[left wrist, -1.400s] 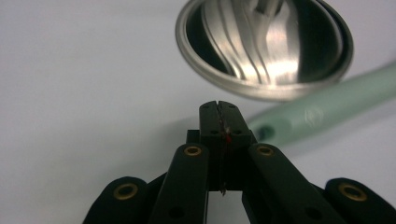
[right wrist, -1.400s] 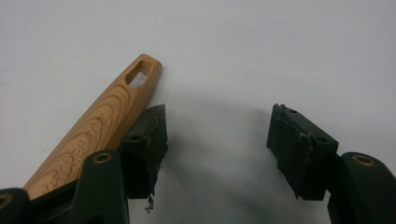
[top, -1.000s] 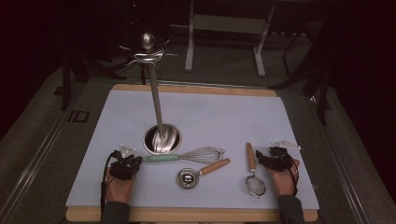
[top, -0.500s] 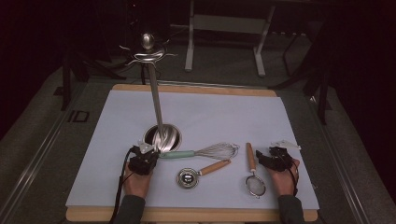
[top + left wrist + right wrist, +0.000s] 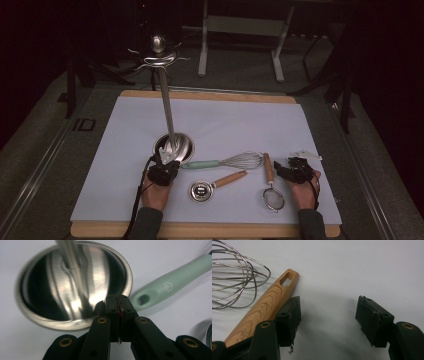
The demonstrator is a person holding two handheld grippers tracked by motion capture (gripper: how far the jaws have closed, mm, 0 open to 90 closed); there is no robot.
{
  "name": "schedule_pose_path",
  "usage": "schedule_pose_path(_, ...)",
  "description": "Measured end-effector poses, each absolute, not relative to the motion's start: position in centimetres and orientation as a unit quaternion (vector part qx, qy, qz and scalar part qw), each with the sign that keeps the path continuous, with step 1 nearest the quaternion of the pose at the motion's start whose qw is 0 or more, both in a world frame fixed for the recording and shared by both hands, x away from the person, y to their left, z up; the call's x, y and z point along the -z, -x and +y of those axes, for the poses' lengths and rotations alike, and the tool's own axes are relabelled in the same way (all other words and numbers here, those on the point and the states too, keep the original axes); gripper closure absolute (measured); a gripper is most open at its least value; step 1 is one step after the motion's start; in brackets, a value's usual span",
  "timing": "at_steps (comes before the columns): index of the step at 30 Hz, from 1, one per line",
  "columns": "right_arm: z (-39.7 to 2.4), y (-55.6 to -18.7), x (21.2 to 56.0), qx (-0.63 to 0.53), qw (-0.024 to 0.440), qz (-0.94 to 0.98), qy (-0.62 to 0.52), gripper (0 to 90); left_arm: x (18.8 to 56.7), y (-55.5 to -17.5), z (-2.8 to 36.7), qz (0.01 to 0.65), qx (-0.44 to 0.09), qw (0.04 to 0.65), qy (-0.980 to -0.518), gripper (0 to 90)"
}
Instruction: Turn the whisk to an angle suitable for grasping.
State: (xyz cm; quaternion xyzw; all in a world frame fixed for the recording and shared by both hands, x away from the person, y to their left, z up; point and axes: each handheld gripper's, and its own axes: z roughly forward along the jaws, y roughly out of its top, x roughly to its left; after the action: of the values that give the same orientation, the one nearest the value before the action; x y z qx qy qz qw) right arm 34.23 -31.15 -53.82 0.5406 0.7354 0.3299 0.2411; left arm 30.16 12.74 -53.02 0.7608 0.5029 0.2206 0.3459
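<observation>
Two grippers rest on a white mat (image 5: 240, 120) that covers a wooden table (image 5: 200, 231). From the high view, the left gripper (image 5: 165, 161) sits at about 7 o'clock on the mat. Its tips are right at the near rim of a round shiny metal base (image 5: 175, 146). A tall metal pole (image 5: 166, 107) stands up from that base, with curly hooks (image 5: 158, 54) at the top. In the left gripper view, the left gripper's jaws look almost closed, with only a thin gap, and they have just been opening a little. Nothing is between them. The tips may touch the rim, but that is hard to tell.

Just to the right of the base, at 3 o'clock from it, lies a whisk (image 5: 225, 162) with a pale green handle. A small metal cup with a wooden handle (image 5: 214, 186) lies near the front edge, at 6 o'clock on the mat.

At about 4 o'clock sits the right gripper (image 5: 281, 169). Its jaws are wide apart and hold nothing. A little strainer (image 5: 271, 185) with a wooden handle lies just beside its left jaw.
</observation>
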Motion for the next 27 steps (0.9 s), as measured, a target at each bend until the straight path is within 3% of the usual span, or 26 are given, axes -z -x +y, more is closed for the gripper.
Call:
schedule_pose_path(13,-31.1,-34.2,53.8,-0.327,0.241,0.738,-0.539,35.4,53.1,-28.1,18.6,0.498,-0.252,0.336,-0.759,78.7)
schedule_pose_path(22,-31.1,-34.4,53.7,-0.325,0.234,0.743,-0.536,32.7,53.5,-27.5,20.6,0.495,-0.256,0.355,-0.75,72.6)
schedule_pose_path(27,-31.4,-34.3,53.0,-0.341,0.234,0.729,-0.545,42.7,54.0,-27.7,21.1,0.502,-0.246,0.366,-0.744,71.6)
